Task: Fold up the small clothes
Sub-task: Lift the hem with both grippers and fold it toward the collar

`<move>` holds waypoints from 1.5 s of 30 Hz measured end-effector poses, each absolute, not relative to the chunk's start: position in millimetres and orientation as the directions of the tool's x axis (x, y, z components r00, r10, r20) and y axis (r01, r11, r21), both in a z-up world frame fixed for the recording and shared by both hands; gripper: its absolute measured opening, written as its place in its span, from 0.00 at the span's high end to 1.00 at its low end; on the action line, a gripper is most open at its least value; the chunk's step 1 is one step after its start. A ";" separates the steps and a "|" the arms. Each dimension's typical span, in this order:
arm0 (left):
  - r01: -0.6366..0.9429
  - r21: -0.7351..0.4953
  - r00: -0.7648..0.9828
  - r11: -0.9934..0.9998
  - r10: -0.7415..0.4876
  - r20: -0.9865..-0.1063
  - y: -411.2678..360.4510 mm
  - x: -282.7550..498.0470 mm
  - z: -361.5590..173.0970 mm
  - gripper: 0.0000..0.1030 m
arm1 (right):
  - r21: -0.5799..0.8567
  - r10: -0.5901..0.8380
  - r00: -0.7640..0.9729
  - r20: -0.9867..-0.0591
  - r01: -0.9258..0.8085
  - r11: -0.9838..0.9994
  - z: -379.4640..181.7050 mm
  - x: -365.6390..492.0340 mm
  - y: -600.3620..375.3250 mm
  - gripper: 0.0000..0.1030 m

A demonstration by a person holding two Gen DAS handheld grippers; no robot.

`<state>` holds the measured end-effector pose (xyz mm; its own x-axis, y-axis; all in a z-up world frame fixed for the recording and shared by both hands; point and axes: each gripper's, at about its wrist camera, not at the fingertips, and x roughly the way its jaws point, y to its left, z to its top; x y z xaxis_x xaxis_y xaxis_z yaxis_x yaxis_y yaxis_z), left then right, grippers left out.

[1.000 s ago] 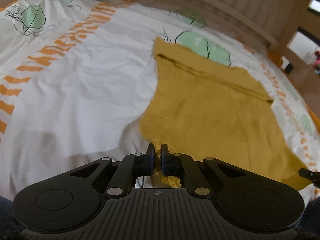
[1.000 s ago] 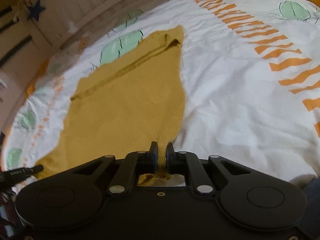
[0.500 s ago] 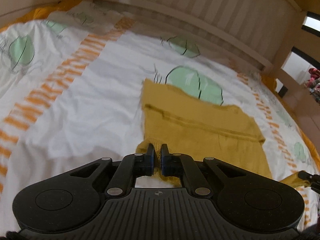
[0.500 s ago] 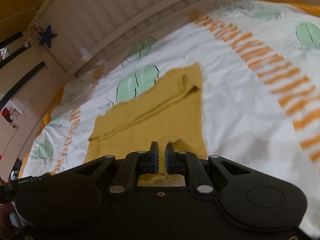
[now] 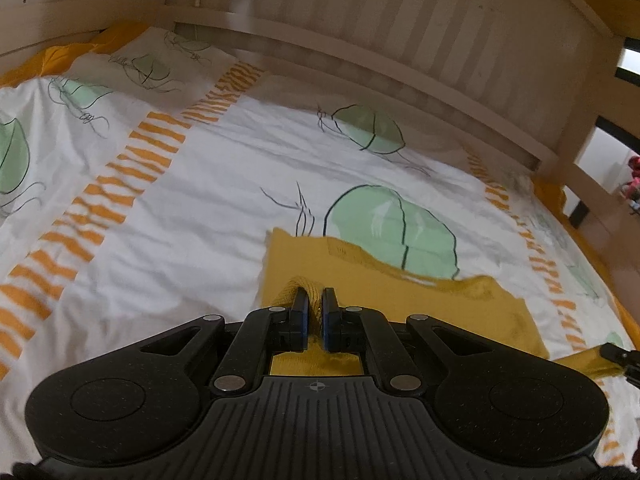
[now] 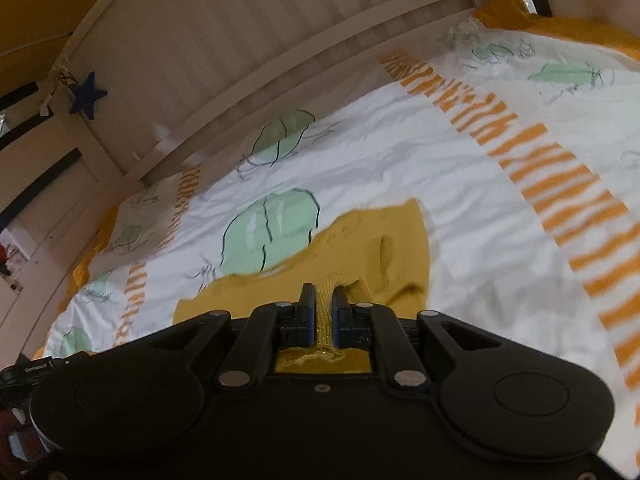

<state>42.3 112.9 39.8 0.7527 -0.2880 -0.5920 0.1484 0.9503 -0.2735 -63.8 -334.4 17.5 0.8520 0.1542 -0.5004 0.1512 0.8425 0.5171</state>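
Currently both the left gripper point(image 5: 314, 312) and right gripper point(image 6: 324, 312) pinch the mustard garment point(image 5: 380, 280) near-edge between pressed fingers; the rest lies ahead on the bedsheet point(image 5: 200, 208), evidently positioned for folding forward.

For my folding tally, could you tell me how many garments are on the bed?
1: a mustard knit garment on the patterned bedsheet, pinched by both grippers. More could lie outside both views.

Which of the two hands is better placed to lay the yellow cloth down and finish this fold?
Neither alone: the left gripper and the right gripper each pinch a near corner of the mustard knit garment over the bedsheet, so both probably lower together.
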 end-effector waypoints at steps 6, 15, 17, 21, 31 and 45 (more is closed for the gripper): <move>0.132 -0.268 0.749 0.954 -0.273 -0.603 105.2 76.3 30.9 0.94 | 0.505 0.147 0.843 -0.518 0.163 0.848 9.0 -25.1 -342.5 0.86; 0.114 -0.266 0.732 0.957 -0.262 -0.629 95.2 122.5 10.4 0.94 | 0.497 0.126 0.823 -0.554 0.206 0.843 -12.5 24.9 -350.6 0.86; 0.107 -0.267 0.727 0.958 -0.259 -0.636 92.6 133.3 5.0 0.94 | 0.493 0.117 0.817 -0.564 0.221 0.841 -18.3 36.1 -353.3 0.86; 0.101 -0.259 0.713 0.961 -0.251 -0.655 87.9 155.0 -7.1 0.94 | 0.482 0.107 0.801 -0.590 0.243 0.842 -29.6 58.8 -357.9 0.86; 0.075 -0.251 0.678 0.965 -0.234 -0.697 83.8 193.9 -34.6 0.94 | 0.455 0.093 0.765 -0.637 0.275 0.847 -55.3 97.5 -359.5 0.86; -0.025 -0.187 0.724 0.982 -0.111 -0.681 99.9 209.1 -33.9 0.83 | 0.450 0.075 0.786 -0.614 0.270 0.851 -58.1 110.8 -362.9 0.66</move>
<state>209.1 99.9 -33.9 0.7237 -0.1113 -0.6810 -0.0251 0.9820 -0.1872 110.8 -362.9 -58.1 0.7855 0.0755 -0.6142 0.2704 0.8509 0.4503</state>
